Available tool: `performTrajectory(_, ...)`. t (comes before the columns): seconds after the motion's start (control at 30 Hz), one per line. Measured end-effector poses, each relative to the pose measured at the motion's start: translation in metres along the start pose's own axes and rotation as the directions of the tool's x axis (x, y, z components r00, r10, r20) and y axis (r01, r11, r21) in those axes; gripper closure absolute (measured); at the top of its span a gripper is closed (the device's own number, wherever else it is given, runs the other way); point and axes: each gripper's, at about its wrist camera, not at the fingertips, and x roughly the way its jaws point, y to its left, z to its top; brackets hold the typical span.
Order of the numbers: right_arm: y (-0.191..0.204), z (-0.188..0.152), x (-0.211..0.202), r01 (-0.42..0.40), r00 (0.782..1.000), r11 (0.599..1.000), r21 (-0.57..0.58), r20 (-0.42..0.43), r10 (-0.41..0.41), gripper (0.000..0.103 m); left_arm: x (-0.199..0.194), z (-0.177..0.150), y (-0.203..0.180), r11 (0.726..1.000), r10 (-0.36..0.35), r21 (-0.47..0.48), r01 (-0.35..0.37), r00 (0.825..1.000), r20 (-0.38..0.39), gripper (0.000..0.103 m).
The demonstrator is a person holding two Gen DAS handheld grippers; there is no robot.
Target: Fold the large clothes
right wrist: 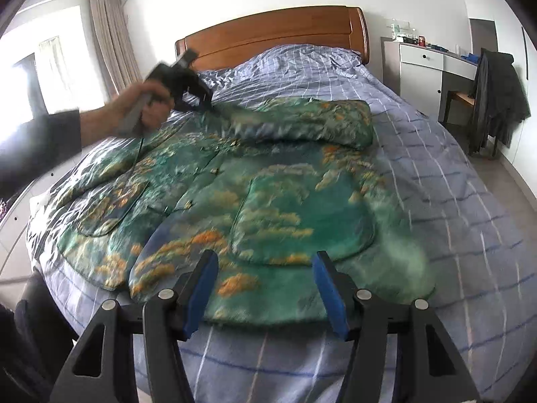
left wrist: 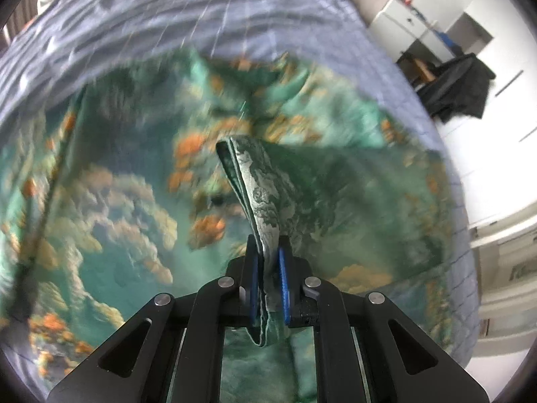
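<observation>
A large green padded jacket [right wrist: 268,201] with orange and cream cloud print lies spread on the bed. My left gripper [left wrist: 267,255] is shut on a folded edge of the jacket [left wrist: 255,188] and holds it lifted above the rest of the garment [left wrist: 117,201]. It also shows in the right wrist view [right wrist: 201,100], held by a hand at the jacket's far left, pulling a sleeve across the top. My right gripper [right wrist: 265,268] is open and empty, hovering over the jacket's near hem.
The bed has a blue checked cover [right wrist: 453,218] and a wooden headboard [right wrist: 275,30]. A white desk [right wrist: 426,63] and a chair draped with a dark coat [right wrist: 496,97] stand at the right. A curtained window [right wrist: 110,40] is at the left.
</observation>
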Motion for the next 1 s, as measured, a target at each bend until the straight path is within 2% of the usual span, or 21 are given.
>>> performTrajectory(0.1,-0.010,0.022,0.003,0.003,1.000,1.000,-0.030,0.004,-0.003,0.043,0.013,-0.006,0.006,1.000,0.000,-0.012,0.000,1.000,-0.008,0.087)
performTrajectory(0.17,-0.021,0.045,0.008,-0.006,1.000,0.999,-0.051,0.009,0.006,0.043,0.014,-0.008,0.006,1.000,0.025,-0.015,-0.025,1.000,0.002,0.067)
performTrajectory(0.2,-0.028,0.058,0.014,-0.013,1.000,0.998,-0.056,0.000,0.013,0.043,0.012,-0.009,0.006,0.999,0.037,-0.017,-0.037,0.999,0.009,0.062)
performTrajectory(0.27,-0.044,0.082,0.031,-0.022,0.999,0.999,-0.050,-0.031,0.020,0.043,0.008,-0.012,0.005,1.000,0.023,-0.015,-0.023,0.999,0.031,0.033)
performTrajectory(0.3,-0.055,0.096,0.047,-0.021,0.998,0.999,-0.044,-0.055,0.018,0.043,0.005,-0.015,0.004,1.000,0.013,-0.008,-0.013,0.999,0.049,0.030)
performTrajectory(0.4,-0.090,0.133,0.094,0.018,0.995,1.000,-0.001,-0.095,-0.018,0.043,0.009,-0.024,0.000,0.998,0.037,0.048,-0.040,0.997,0.067,0.032)
performTrajectory(0.43,-0.098,0.139,0.107,0.023,0.994,1.000,0.017,-0.110,-0.021,0.043,0.012,-0.028,-0.002,0.996,0.053,0.072,-0.058,0.996,0.066,0.039)
performTrajectory(0.5,-0.119,0.158,0.140,0.041,0.989,0.997,0.072,-0.145,-0.030,0.043,0.017,-0.033,-0.002,0.992,0.057,0.105,-0.065,0.995,0.077,0.043)
performTrajectory(0.53,-0.124,0.165,0.152,0.047,0.988,0.995,0.083,-0.148,-0.034,0.046,0.019,-0.035,-0.002,0.992,0.056,0.110,-0.066,0.994,0.090,0.044)
performTrajectory(0.57,-0.128,0.174,0.165,0.051,0.990,0.995,0.084,-0.138,-0.039,0.058,0.018,-0.036,-0.001,0.992,0.053,0.110,-0.064,0.993,0.101,0.045)
performTrajectory(0.6,-0.130,0.182,0.177,0.056,0.991,0.995,0.082,-0.128,-0.045,0.063,0.019,-0.037,-0.001,0.992,0.051,0.109,-0.063,0.993,0.110,0.045)
performTrajectory(0.7,-0.131,0.199,0.211,0.053,0.991,0.997,0.061,-0.127,-0.045,0.065,0.022,-0.041,-0.001,0.991,0.056,0.114,-0.072,0.989,0.139,0.044)
performTrajectory(0.73,-0.133,0.200,0.224,0.055,0.987,0.997,0.053,-0.154,-0.046,0.065,0.021,-0.044,-0.001,0.990,0.057,0.117,-0.075,0.987,0.147,0.044)
performTrajectory(0.8,-0.137,0.196,0.261,0.070,0.956,0.996,0.049,-0.288,-0.052,0.065,0.019,-0.048,-0.002,0.989,0.057,0.127,-0.079,0.984,0.167,0.044)
performTrajectory(0.93,-0.143,0.213,0.273,0.089,0.957,0.995,0.048,-0.282,-0.072,0.067,0.021,-0.052,0.000,0.993,0.033,0.102,-0.051,0.983,0.178,0.042)
performTrajectory(1.0,-0.155,0.229,0.286,0.097,0.952,0.991,0.090,-0.299,-0.066,0.067,0.021,-0.055,0.001,0.994,0.027,0.100,-0.047,0.981,0.190,0.042)
